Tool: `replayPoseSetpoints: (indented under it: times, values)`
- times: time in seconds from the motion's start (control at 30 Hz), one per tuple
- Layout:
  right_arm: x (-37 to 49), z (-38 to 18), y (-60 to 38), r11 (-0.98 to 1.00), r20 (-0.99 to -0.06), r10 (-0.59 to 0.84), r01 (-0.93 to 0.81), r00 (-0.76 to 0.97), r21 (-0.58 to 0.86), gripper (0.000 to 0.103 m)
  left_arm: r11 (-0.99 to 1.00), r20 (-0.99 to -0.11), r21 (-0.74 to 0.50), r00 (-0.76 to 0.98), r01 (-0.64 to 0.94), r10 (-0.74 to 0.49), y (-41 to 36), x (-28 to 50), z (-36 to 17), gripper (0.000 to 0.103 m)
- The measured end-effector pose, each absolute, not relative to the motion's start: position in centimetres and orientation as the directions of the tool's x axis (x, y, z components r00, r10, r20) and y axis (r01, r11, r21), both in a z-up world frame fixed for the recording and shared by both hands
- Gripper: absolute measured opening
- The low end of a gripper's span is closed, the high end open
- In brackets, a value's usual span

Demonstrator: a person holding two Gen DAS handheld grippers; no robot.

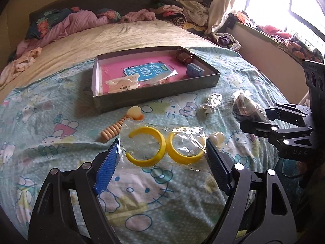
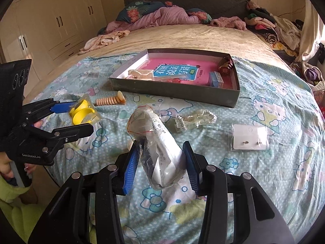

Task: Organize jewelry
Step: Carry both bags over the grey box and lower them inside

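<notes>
My left gripper [image 1: 162, 150] grips a clear bag holding two yellow bangles [image 1: 164, 149] between its blue pads; it also shows in the right wrist view [image 2: 81, 112]. My right gripper [image 2: 161, 152] is shut on a clear plastic bag with white paper and dark jewelry [image 2: 160, 148], lifted above the bed; the bag also shows in the left wrist view [image 1: 246, 106]. A grey open box [image 1: 162, 93] with a pink booklet, a blue case [image 1: 194, 69] and a brown bracelet [image 1: 183, 56] lies ahead on the bed.
On the Hello Kitty sheet lie a beige bead bracelet [image 2: 110, 100], a small bag with a silver chain [image 2: 195, 120], and an earring card in a bag [image 2: 249, 137]. Piled clothes and pillows lie at the far end of the bed. A wardrobe stands left.
</notes>
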State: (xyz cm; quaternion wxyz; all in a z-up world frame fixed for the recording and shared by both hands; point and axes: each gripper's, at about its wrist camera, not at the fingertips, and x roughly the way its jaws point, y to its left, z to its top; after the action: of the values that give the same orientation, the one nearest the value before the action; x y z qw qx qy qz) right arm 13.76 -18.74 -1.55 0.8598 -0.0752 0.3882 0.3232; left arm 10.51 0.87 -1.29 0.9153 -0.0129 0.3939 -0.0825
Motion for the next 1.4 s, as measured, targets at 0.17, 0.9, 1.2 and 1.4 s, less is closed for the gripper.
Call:
replayPoseSetpoints:
  times: [0.17,0.9,1.2,1.4]
  values:
    - [13.6,-0.6,-18.6,0.782,-0.696,0.508,-0.611,0.507,0.125,0.042,0.989,-0.701,-0.101,0.697,0.112,-0.151,2.0,10.5,-0.3,0.074]
    - [14.3,3.4,-18.5,0.803,-0.621,0.512,-0.587,0.594,0.101,0.042,0.987,-0.614,-0.141,0.775,0.077,-0.148,3.3,13.8,3.5,0.074]
    - [15.4,5.3,-17.9,0.809,-0.588,0.515,-0.581,0.624,0.093,0.042,0.986,-0.593,-0.126,0.788,0.109,-0.163,2.1,15.8,4.4,0.074]
    - [16.7,6.1,-18.0,0.821,-0.573,0.506,-0.564,0.644,0.091,0.042,0.985,-0.582,-0.121,0.794,0.126,-0.174,1.3,17.2,4.7,0.074]
